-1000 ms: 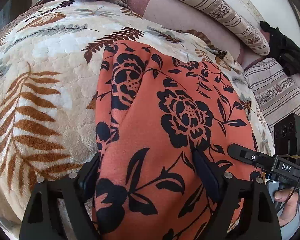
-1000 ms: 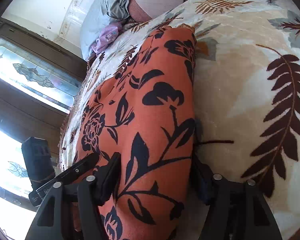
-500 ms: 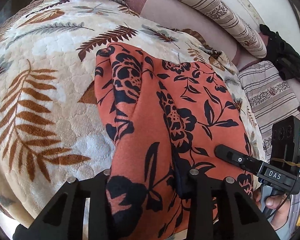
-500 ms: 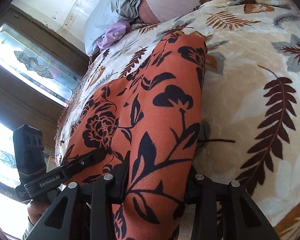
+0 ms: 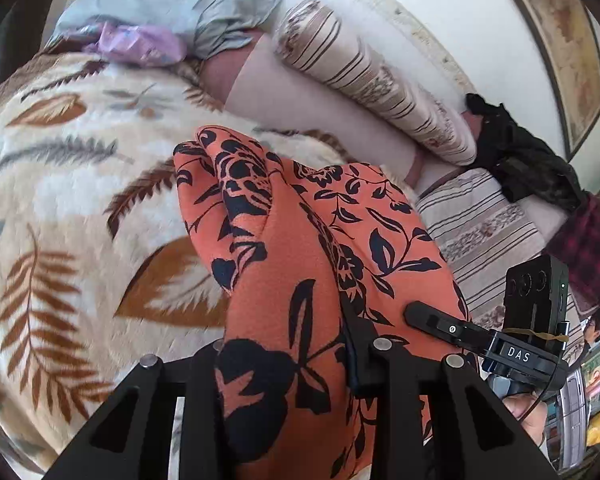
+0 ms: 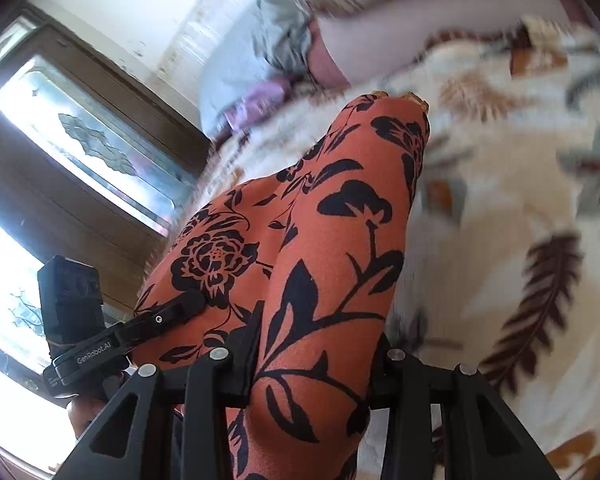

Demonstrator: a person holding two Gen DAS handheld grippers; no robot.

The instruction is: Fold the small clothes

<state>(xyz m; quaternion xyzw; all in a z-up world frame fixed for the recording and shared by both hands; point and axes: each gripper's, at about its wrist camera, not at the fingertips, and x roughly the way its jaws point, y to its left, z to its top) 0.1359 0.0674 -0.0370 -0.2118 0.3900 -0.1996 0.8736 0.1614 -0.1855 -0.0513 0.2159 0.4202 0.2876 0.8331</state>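
While both hand-held grippers pinch the orange floral garment (image 5: 300, 264), its near edge runs out of frame.

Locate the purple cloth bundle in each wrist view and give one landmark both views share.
Left wrist: purple cloth bundle, upper left, below the grey pillow.
Right wrist: purple cloth bundle, blurred, upper centre-left, below the same pillow.
Shared landmark: orange floral garment running up from the fingers.

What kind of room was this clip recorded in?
Most likely a bedroom in a home. The orange floral garment lies on a bed covered by a leaf-print fleece blanket, with a striped bolster pillow along the wall and a wood-framed window beside it.
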